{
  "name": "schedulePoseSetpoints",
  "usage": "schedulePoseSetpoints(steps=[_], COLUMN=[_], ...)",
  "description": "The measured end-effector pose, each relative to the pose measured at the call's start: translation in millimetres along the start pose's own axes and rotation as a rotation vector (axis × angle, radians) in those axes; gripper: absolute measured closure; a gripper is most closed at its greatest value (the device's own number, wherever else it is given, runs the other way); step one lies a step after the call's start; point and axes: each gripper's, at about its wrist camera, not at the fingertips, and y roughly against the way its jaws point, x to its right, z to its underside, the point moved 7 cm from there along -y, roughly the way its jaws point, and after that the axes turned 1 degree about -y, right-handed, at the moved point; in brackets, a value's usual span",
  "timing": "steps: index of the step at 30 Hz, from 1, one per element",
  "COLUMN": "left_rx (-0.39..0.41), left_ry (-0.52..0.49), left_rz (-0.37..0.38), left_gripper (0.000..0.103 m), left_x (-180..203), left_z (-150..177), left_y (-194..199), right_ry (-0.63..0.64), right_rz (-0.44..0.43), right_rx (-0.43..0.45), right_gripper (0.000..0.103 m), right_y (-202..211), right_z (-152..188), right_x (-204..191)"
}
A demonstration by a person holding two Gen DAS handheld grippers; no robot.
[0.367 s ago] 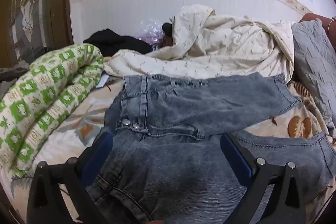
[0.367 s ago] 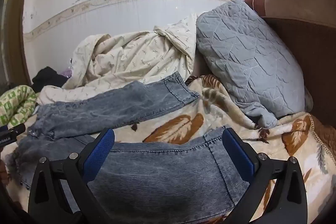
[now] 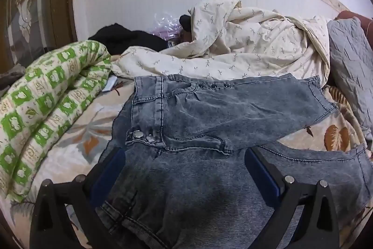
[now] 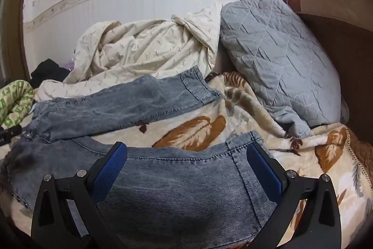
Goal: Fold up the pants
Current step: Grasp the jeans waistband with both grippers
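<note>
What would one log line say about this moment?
task: fold pants | jeans: spread on bed | left gripper: open, near waistband | right gripper: open, near leg hem

I am looking along my right gripper [image 4: 186, 153], its two blue-padded fingers [image 4: 109, 165] standing wide apart over the near leg of the washed grey-blue denim pants [image 4: 167, 190]. The far leg is lying spread beyond it, its hem reaching toward the quilted grey pillow [image 4: 275, 57] that is leaning on the brown headboard [image 4: 338, 43]. Between the legs the cream blanket with brown leaf print [image 4: 193, 130] is showing. A crumpled cream duvet [image 4: 144, 50] is sitting behind, against the white wall.
</note>
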Motion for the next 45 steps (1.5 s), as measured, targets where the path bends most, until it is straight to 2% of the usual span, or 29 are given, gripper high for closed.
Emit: schedulePoseSetpoints(steps=[5,6,9,11,15,18,21,23,25,28,29,31,33,34,35,36,38,41,45], left_rx=[-0.057,-0.058,-0.057,-0.060,-0.104,-0.173,-0.225,-0.287,-0.368,-0.430,-0.442,-0.445,-0.439,-0.435,-0.433,-0.427,-0.415,-0.406,-0.387], left_ry=[0.068,0.084,0.135,0.182,0.259,0.263,0.294,0.341,0.369,0.377,0.380,0.405,0.423,0.418,0.400,0.383,0.362,0.357,0.370], left_rz=[0.025,0.027,0.001,-0.028,-0.066,-0.073,-0.033,0.024,0.041,0.074,0.083,0.113,0.162,0.180,0.191,0.198,0.208,0.235,0.259], left_gripper=[0.000,0.000,0.000,0.000,0.000,0.001,0.003,0.011,0.024,0.036,0.039,0.067,0.081,0.088,0.091,0.097,0.098,0.099,0.099], left_x=[-24.1,-28.5,-50.3,-72.1,-107.8,-118.6,-120.4,-120.4,-118.5,-112.0,-109.2,-105.4,-100.1,-96.1,-91.0,-86.6,-81.3,-77.4,-86.2], left_z=[-4.8,-8.2,-20.2,-37.0,-75.4,-98.9,-114.2,-115.0,-107.9,-101.0,-99.6,-99.1,-103.8,-105.4,-106.3,-106.9,-108.3,-107.7,-110.9], left_y=[-15.0,-14.9,-15.5,-24.2,-65.9,-107.0,-139.2,-160.4,-181.4,-202.1,-205.6,-211.3,-215.3,-215.0,-215.3,-215.0,-214.9,-216.8,-215.9], right_ry=[-0.038,-0.034,0.002,0.008,0.015,0.064,0.114,0.106,0.068,0.018,0.007,-0.019,-0.040,-0.050,-0.066,-0.088,-0.142,-0.203,-0.179], right_rz=[-0.021,-0.018,-0.019,-0.059,-0.113,-0.101,-0.087,-0.099,-0.117,-0.124,-0.118,-0.087,-0.064,-0.056,-0.051,-0.054,-0.071,-0.127,-0.136], right_rx=[-0.024,-0.032,-0.037,-0.056,-0.079,-0.057,-0.043,-0.052,-0.070,-0.079,-0.076,-0.070,-0.071,-0.078,-0.088,-0.106,-0.156,-0.226,-0.316], right_gripper=[0.000,0.000,0.000,0.000,0.000,0.000,0.000,0.000,0.000,0.000,0.000,0.002,0.006,0.012,0.020,0.024,0.037,0.038,0.038], right_y=[0.8,-0.4,-3.5,-9.0,-33.7,-54.2,-80.8,-101.7,-124.2,-157.3,-165.4,-185.7,-204.6,-213.9,-223.8,-235.5,-258.7,-288.7,-324.2], right_z=[-9.7,-15.6,-21.1,-27.0,-52.1,-76.0,-97.5,-112.6,-129.7,-159.6,-168.0,-188.8,-204.2,-210.3,-215.9,-221.1,-227.1,-227.9,-217.5], right_x=[27.2,23.1,25.0,24.2,19.4,11.9,9.7,10.7,16.2,25.1,27.0,33.6,40.0,44.3,49.1,55.0,66.4,73.1,63.7])
